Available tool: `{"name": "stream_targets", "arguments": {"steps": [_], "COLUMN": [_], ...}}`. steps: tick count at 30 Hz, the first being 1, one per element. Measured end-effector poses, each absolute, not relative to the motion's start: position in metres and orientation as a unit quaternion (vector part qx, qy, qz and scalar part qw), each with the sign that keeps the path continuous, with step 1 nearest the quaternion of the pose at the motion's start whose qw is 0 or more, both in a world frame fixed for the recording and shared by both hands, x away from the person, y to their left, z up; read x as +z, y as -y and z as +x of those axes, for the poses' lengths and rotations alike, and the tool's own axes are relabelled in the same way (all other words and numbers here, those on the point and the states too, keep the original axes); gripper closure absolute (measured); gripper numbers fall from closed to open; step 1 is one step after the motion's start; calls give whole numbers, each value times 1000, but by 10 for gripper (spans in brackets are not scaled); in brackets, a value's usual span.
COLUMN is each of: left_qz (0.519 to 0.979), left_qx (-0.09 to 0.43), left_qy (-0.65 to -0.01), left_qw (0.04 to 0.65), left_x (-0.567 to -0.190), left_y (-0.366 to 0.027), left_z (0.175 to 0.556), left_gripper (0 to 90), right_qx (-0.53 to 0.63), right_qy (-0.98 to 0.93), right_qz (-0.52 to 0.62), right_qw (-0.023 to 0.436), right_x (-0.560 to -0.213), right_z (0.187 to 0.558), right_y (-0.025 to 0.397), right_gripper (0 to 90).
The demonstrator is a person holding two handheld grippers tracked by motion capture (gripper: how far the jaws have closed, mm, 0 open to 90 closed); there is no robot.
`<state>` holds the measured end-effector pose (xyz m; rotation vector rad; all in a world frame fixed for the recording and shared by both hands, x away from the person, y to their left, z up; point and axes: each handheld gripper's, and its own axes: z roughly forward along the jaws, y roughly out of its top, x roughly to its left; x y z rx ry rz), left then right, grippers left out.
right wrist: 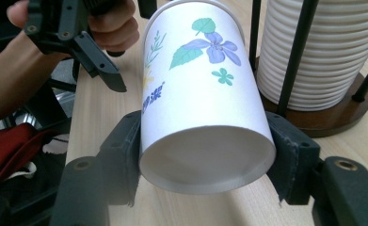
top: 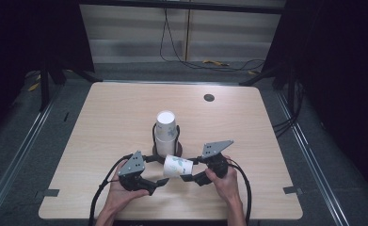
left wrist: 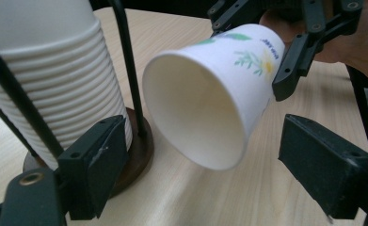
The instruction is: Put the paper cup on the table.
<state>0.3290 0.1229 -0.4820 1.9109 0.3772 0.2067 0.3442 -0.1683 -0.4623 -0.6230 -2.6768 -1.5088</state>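
I have the paper cup [right wrist: 205,94] pinched near its base between the jaws of my right gripper [right wrist: 205,155], lying on its side just above the table [top: 101,122], in front of the stack of cups [top: 165,129] in its wire holder [top: 178,141]. Its open mouth points toward my left gripper [left wrist: 205,174], whose jaws stand spread wide on either side of that rim without touching it. My main worry is the grip itself: the cup is thin paper, and I judge that any harder squeeze at the base dents the wall or folds the bottom ring, while any slackening lets it tip mouth-down onto the wood. If I bring the left jaws in on the rim, I risk crushing the mouth into an oval, since the rim has no support from inside. If both grippers hold at once and pull slightly apart or twist, the cup could crease or tear along its seam. The stack stands just behind, and its wooden base [left wrist: 139,150] is close to my left jaw, so a careless swing could knock the holder's black rods [left wrist: 127,61] and shove or topple the whole stack. The trailing cables [top: 104,188] near my hands could also snag as I move.
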Motion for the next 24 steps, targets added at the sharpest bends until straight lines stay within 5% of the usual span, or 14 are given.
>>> {"name": "stream_targets", "arguments": {"steps": [24], "left_qz": [799], "left_qx": [74], "left_qy": [-128], "left_qw": [583], "left_x": [-482], "left_y": [-119], "left_z": [328], "left_gripper": [156], "right_qx": [-545], "right_qy": [820], "right_qz": [-171], "right_qw": [34], "right_x": [-476], "right_z": [344], "right_y": [172], "right_gripper": [365]}}
